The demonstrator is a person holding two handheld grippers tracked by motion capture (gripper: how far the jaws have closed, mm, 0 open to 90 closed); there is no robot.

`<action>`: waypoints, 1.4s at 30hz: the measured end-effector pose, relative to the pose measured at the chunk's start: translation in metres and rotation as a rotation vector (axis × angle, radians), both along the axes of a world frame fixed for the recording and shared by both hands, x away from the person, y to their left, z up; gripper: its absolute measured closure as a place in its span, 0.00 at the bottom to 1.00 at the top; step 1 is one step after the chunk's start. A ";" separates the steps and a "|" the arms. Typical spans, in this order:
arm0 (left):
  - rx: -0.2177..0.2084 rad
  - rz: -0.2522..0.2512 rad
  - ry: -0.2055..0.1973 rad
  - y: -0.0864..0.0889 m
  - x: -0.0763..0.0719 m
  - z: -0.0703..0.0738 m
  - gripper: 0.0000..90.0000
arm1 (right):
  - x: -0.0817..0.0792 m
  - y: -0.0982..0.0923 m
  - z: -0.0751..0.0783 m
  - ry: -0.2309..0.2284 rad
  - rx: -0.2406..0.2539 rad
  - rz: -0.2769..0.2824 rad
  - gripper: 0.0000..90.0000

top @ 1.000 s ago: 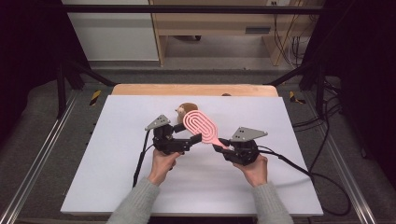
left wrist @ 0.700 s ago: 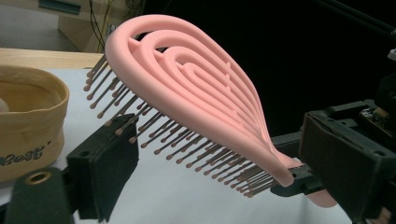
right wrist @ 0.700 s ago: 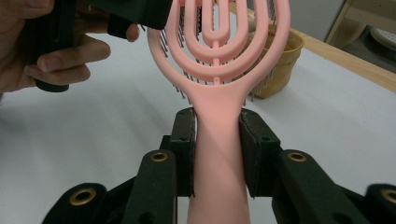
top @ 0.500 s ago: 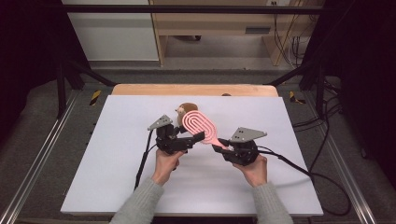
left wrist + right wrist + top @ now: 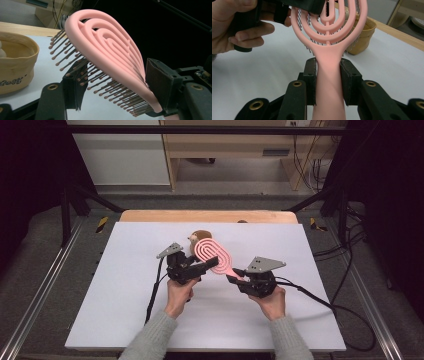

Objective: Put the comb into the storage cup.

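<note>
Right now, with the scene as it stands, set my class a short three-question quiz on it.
1. True or false: the right tool grips the brush by its handle.
2. What stands on the table beyond the brush? A) a tan basket B) a blue mug C) a book
3. Fill the gap: the bristles point ___ (up or down).

Key: 1 true. 2 A. 3 down, slanting toward the table.
</note>
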State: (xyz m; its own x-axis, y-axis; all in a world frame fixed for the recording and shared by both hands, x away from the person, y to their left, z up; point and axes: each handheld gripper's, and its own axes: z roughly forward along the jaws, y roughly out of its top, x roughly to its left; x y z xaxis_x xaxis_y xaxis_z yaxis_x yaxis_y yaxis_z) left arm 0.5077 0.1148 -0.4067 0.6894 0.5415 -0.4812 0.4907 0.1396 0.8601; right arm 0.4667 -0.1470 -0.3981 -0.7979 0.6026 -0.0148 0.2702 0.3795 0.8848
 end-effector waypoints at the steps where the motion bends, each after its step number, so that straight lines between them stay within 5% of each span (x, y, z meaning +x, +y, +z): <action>1: -0.006 0.001 0.002 0.000 0.000 0.000 0.39 | 0.000 0.000 0.000 0.000 0.000 0.000 0.77; 23: -0.074 0.007 0.058 0.001 -0.001 0.000 0.51 | 0.000 0.001 -0.001 -0.015 0.005 -0.004 0.77; 42: -0.124 0.026 0.064 -0.001 -0.006 0.002 0.59 | 0.000 0.002 -0.002 -0.017 0.003 -0.005 0.78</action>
